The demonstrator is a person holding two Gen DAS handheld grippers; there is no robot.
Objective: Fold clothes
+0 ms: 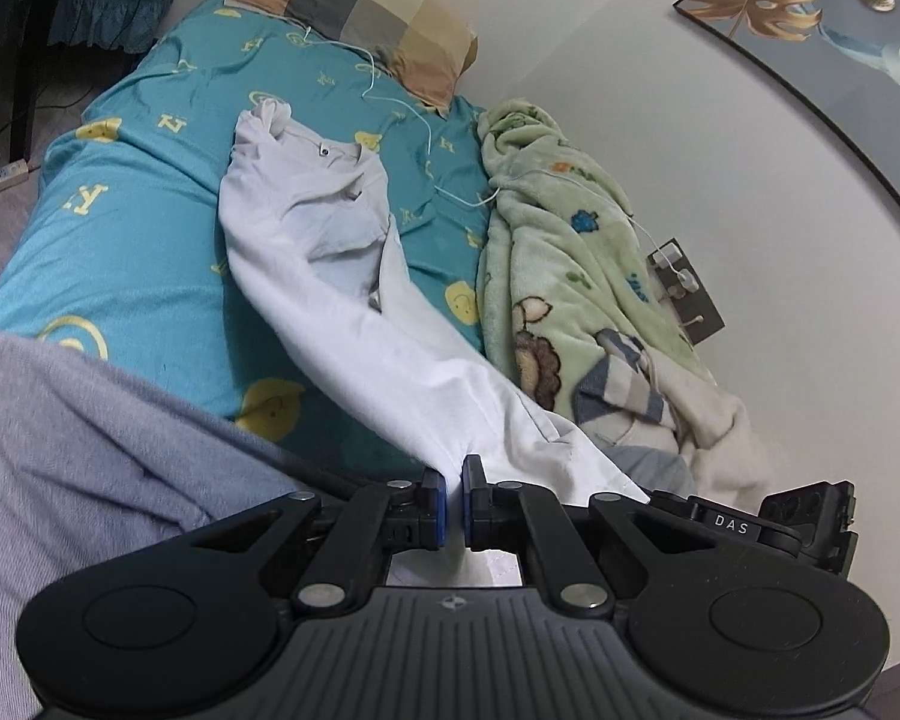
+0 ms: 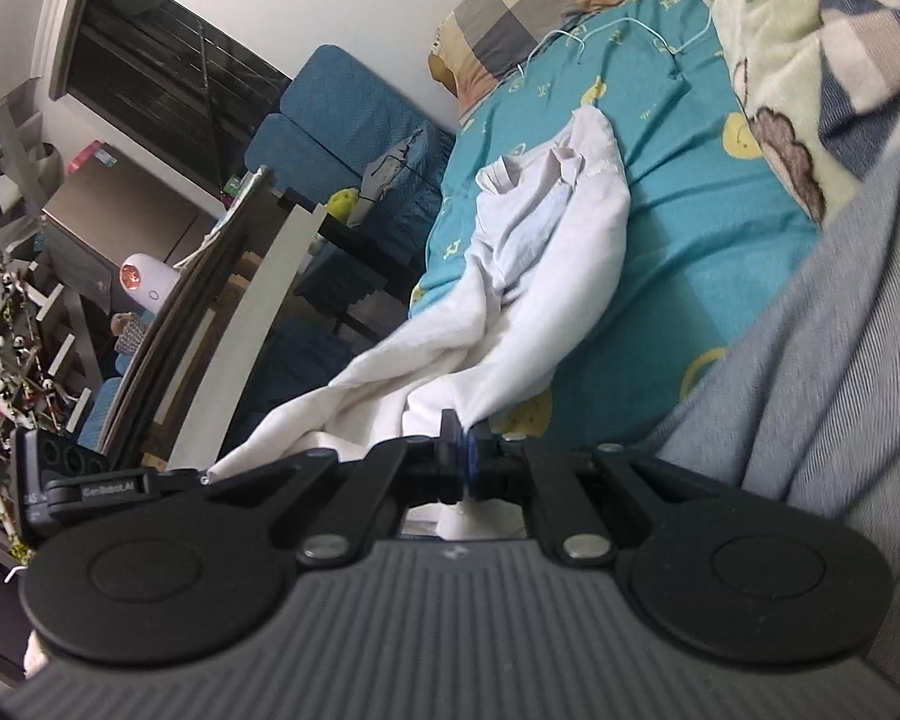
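Left wrist view: left gripper [image 1: 455, 501] clenched on hem of white garment [image 1: 330, 252], stretched toward 11 o'clock across teal bed sheet [image 1: 138, 180]; green blanket [image 1: 570, 252] heaped at 2 o'clock, checked pillow [image 1: 360, 6] at 12.

Right wrist view: right gripper [image 2: 467, 468] clamped on same white garment [image 2: 546, 252], rumpled toward 12 o'clock on the sheet.
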